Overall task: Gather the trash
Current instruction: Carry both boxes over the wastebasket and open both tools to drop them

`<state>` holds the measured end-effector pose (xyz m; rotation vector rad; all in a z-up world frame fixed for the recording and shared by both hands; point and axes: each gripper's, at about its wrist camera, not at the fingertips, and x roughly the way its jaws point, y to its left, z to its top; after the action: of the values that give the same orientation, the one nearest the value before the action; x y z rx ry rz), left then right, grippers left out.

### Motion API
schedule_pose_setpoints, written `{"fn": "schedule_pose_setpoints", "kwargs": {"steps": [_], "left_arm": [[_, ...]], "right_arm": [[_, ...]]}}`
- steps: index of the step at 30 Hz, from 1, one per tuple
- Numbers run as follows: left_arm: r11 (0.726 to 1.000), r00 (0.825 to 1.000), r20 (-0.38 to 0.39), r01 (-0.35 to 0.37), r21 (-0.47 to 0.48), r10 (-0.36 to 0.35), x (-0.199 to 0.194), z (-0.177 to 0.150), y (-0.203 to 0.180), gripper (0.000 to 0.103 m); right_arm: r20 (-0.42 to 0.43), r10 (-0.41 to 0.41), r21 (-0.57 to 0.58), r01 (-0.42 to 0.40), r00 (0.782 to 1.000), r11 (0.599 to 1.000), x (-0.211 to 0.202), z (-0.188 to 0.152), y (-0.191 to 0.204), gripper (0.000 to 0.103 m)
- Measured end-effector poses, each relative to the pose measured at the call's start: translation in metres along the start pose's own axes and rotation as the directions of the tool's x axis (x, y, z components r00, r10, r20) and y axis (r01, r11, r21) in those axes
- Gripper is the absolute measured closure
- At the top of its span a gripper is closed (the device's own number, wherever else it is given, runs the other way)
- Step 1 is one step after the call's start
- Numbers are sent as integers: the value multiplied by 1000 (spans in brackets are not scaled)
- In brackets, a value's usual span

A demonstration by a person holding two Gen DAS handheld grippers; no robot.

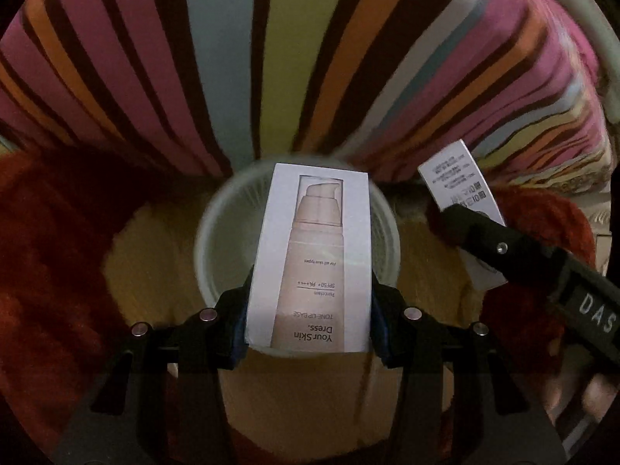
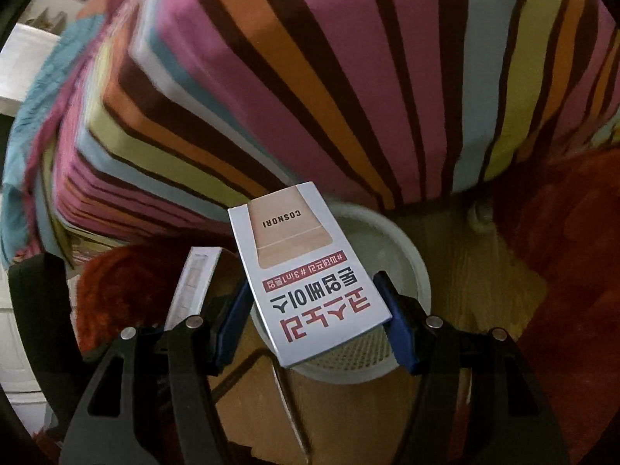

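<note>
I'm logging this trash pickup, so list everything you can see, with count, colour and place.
Skin box: one, white with a beige pump bottle printed on it, held over the bin.
Cosnori box: one, white with red lettering, held tilted over the bin.
Bin: one, pale, round, on the floor under both boxes.
Bedding: one, striped pink, orange, brown, blue and green, behind the bin.
Rug: one, red, shaggy, on both sides of the bin.
Floor: wood, yellowish, around the bin.
Left gripper: one, black, blue fingers shut on the skin box.
Right gripper: one, black, shut on the Cosnori box.
</note>
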<state>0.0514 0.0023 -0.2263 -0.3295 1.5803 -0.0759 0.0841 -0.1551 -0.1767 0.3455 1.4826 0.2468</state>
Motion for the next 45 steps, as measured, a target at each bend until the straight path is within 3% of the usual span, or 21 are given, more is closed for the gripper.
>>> {"fn": "schedule_pose_setpoints", "kwargs": {"steps": [11, 19, 23, 25, 26, 31, 45], "left_arm": [[993, 980, -199, -32, -116, 8, 62, 8, 5, 54], [988, 961, -275, -60, -141, 19, 72, 8, 11, 54], [985, 956, -295, -55, -164, 5, 81, 8, 12, 47], [982, 954, -301, -72, -173, 17, 83, 7, 14, 26], [980, 956, -293, -80, -180, 24, 83, 7, 15, 25], [976, 960, -280, -80, -205, 20, 82, 9, 17, 24], [974, 969, -245, -83, -211, 30, 74, 9, 19, 24]], "right_arm": [[-219, 41, 171, -3, 975, 985, 66, 3, -30, 43], [-288, 43, 211, 20, 957, 977, 90, -3, -33, 43], [-293, 63, 231, 7, 954, 973, 94, -4, -38, 42], [-291, 76, 258, 1, 954, 966, 97, -4, -44, 41], [-291, 78, 276, 5, 954, 961, 97, -4, -47, 37], [-272, 67, 329, 28, 960, 944, 92, -4, -60, 37], [-258, 41, 322, 45, 965, 946, 93, -6, -54, 37]]}}
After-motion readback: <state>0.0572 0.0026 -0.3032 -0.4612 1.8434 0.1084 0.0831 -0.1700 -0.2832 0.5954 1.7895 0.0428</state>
